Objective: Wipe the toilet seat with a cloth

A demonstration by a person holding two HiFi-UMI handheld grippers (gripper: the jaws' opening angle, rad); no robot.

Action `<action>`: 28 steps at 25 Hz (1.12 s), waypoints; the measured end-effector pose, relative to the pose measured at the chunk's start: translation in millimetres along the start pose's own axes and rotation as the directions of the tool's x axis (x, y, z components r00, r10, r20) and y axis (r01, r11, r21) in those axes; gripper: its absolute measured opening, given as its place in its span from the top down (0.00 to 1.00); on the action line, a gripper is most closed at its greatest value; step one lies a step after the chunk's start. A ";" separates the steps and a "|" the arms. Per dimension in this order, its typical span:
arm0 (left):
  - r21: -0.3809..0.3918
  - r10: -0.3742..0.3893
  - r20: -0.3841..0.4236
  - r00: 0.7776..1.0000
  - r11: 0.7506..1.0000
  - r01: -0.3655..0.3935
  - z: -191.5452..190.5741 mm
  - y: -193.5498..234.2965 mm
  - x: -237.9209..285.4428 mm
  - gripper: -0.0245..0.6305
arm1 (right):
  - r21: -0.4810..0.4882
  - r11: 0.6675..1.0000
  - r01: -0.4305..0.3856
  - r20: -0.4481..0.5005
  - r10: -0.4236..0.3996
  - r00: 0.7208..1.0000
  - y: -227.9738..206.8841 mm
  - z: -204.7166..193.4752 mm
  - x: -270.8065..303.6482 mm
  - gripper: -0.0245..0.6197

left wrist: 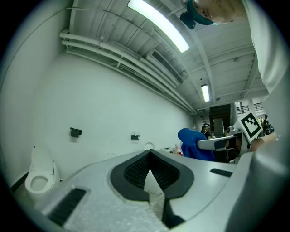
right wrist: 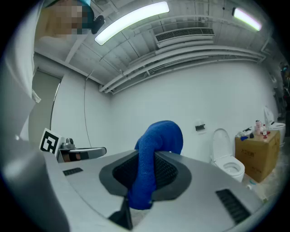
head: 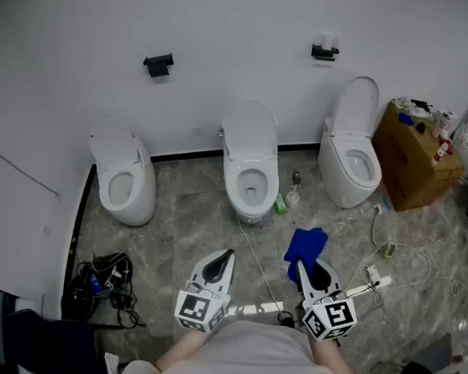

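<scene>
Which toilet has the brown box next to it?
The right toilet, last of the three along the wall: the cardboard box stands just to its right. The middle toilet and the left toilet have no box beside them.

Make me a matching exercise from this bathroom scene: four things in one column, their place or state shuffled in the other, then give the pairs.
1. blue cloth
2. left gripper
3. cardboard box
4. black cables

A. jaws together, nothing between them
B. on the floor near the left toilet
C. clamped in the right gripper
D. beside the right toilet

Pairs: 1-C, 2-A, 3-D, 4-B.
</scene>
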State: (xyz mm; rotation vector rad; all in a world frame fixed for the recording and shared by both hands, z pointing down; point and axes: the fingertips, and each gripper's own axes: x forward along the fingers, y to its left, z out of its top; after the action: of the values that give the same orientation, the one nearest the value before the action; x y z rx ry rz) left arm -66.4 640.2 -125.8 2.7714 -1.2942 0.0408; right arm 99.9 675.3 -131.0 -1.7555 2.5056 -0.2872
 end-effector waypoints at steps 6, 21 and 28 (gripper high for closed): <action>0.000 0.003 0.006 1.000 1.000 -0.003 2.2 3.8 -1.9 0.95 | 0.001 1.000 0.001 -0.001 -0.001 1.000 1.3 -0.8 0.6 0.86; 0.005 -0.019 0.012 1.000 1.000 0.019 4.3 4.0 -12.2 0.95 | 0.009 1.000 0.015 0.018 -0.015 1.000 15.9 1.2 -4.6 0.86; -0.008 -0.020 0.017 1.000 1.000 0.020 3.4 15.9 -21.0 0.95 | 0.006 1.000 0.017 0.014 -0.017 1.000 28.2 -3.4 1.2 0.86</action>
State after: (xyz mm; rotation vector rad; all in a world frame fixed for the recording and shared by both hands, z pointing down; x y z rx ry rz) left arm -92.2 645.8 -129.5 2.7833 -1.2675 0.0115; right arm 72.8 684.0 -133.0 -1.7711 2.4784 -0.2824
